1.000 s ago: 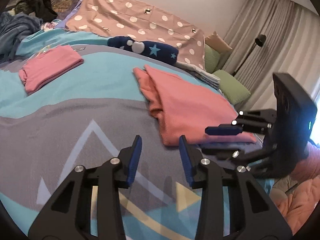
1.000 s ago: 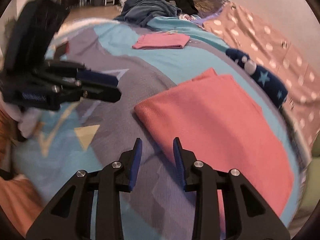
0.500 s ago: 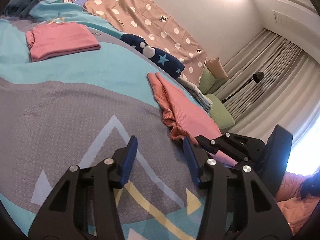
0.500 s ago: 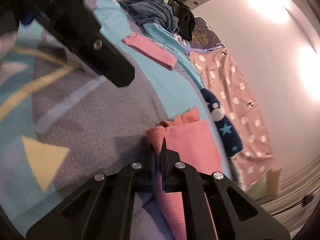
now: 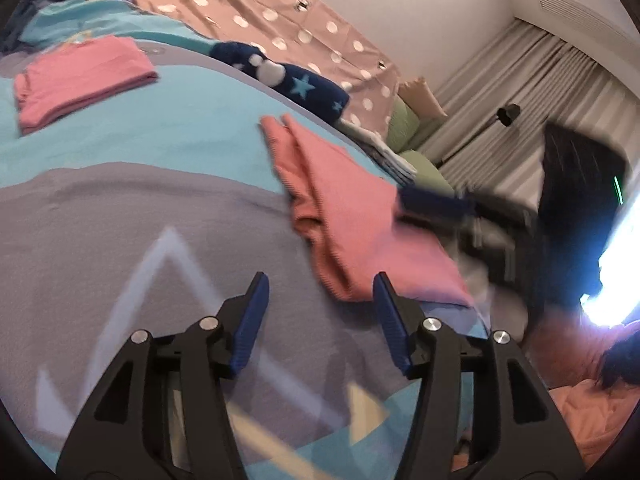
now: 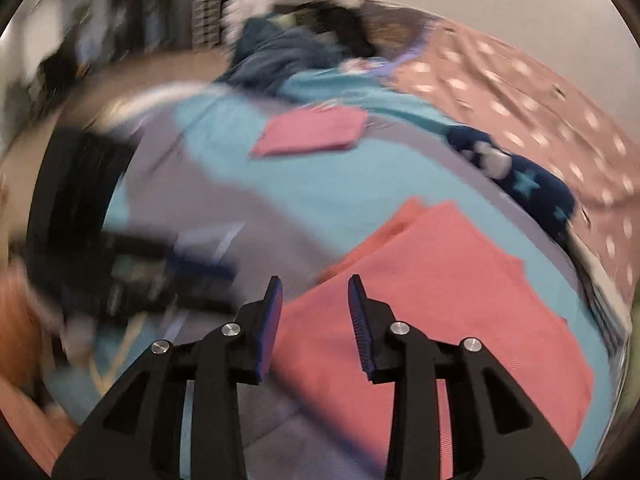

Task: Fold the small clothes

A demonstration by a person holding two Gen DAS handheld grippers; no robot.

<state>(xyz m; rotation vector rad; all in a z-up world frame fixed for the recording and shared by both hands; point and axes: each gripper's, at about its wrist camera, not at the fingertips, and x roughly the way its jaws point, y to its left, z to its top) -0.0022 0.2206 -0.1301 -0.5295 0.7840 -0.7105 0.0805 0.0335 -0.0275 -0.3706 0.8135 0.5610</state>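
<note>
Pink garment folded aside; coral garment part-folded on bed; left claw, right claw agape, empty

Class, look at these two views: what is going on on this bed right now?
A person with two handheld grippers is folding small clothes on a patterned bedspread. The salmon-pink garment lies partly folded, and neither gripper holds it. The left gripper and the right gripper both hover above it with jaws open. A pink garment, already folded, lies farther up the bed.
</note>
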